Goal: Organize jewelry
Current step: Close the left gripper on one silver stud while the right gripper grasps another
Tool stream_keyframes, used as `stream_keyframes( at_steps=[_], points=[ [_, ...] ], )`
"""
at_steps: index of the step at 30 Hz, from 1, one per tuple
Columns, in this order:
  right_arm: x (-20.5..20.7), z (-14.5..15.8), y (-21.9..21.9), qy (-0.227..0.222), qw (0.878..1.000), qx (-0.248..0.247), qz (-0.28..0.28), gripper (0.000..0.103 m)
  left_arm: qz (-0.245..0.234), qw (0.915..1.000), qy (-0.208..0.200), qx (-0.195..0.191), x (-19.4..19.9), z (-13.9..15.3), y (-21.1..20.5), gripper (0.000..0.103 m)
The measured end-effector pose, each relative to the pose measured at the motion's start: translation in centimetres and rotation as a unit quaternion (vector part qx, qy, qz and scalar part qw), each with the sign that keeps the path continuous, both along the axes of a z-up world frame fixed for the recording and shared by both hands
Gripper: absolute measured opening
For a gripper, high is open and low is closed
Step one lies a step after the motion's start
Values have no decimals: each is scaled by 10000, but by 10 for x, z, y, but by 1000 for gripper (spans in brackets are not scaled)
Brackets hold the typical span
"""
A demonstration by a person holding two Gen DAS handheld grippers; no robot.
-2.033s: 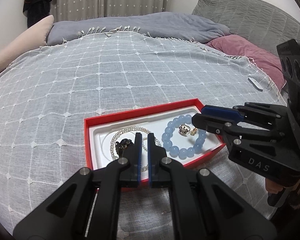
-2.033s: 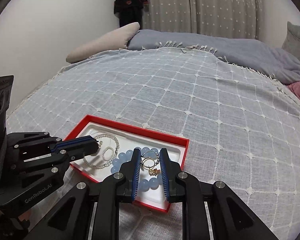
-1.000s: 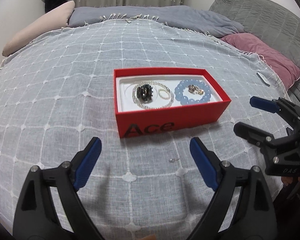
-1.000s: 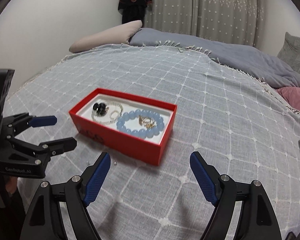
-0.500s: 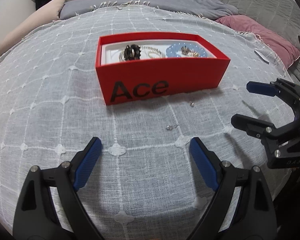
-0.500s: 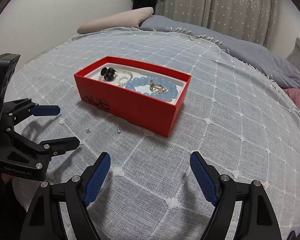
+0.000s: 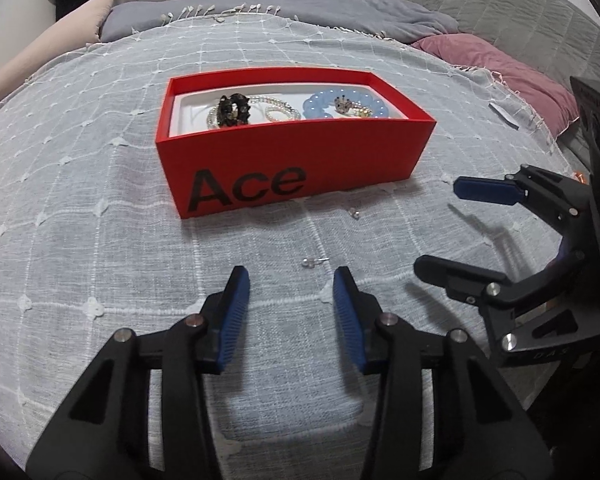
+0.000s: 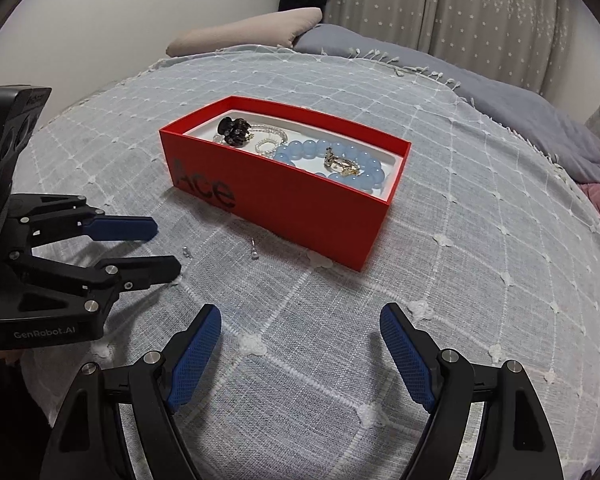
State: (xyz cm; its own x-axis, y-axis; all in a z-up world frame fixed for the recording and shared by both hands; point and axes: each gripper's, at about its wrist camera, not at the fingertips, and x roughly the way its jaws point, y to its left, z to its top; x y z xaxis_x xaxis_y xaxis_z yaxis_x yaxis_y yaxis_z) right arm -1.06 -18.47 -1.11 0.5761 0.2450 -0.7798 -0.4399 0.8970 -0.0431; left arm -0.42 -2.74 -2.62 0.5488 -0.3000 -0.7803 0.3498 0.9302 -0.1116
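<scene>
A red box (image 7: 300, 168) marked "Ace" stands on the bedspread and holds a blue bead bracelet (image 7: 320, 102), pearl strands (image 7: 278, 114), a dark flower piece (image 7: 233, 109) and gold rings (image 7: 350, 109). Two small ear studs lie on the cloth in front of it, one (image 7: 315, 262) just beyond my left gripper (image 7: 291, 308), the other (image 7: 355, 213) nearer the box. The left jaws are closing with nothing between them. My right gripper (image 8: 300, 354) hovers wide open over bare cloth, right of the left one. The same box (image 8: 312, 204) and studs (image 8: 254, 254) show in the right wrist view.
A grey checked bedspread (image 7: 80, 200) covers the bed. Pillows lie at the far side: beige (image 7: 52, 40), grey (image 7: 500, 4) and pink (image 7: 492, 60). A small white tag (image 7: 504, 115) lies near the right edge. Curtains hang behind.
Both grippers have come lower and closer to the cloth in front of the box. The left jaws have narrowed from wide open to about half. The right jaws stay wide.
</scene>
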Motion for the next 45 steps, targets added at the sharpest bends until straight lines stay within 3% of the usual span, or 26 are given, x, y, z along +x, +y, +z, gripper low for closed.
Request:
stream_keyframes(
  at_steps=[7, 23, 26, 28, 31, 38, 45],
  points=[
    [7, -3, 0, -38, 9999, 49, -114, 82, -199, 9998, 5, 38, 3, -2, -11, 40],
    [7, -8, 10, -72, 9999, 100, 61, 79, -277, 9996, 66, 7, 7, -3, -12, 11],
    [9, -8, 11, 1, 9997, 220, 126, 70, -275, 9996, 66, 15, 6, -2, -13, 7],
    [11, -9, 11, 93, 9992, 335, 177, 57, -254, 9997, 45, 46, 6, -1, -12, 5],
    [16, -11, 10, 191, 9985, 467, 189, 47, -194, 9998, 87, 21, 7, -1, -8, 5],
    [26, -9, 12, 266, 9961, 802, 268, 41, -133, 9998, 147, -43, 5, 0, 0, 5],
    [30, -14, 27, 321, 9963, 717, 347, 31, -105, 9998, 160, -57, 6, 1, 3, 5]
  ],
)
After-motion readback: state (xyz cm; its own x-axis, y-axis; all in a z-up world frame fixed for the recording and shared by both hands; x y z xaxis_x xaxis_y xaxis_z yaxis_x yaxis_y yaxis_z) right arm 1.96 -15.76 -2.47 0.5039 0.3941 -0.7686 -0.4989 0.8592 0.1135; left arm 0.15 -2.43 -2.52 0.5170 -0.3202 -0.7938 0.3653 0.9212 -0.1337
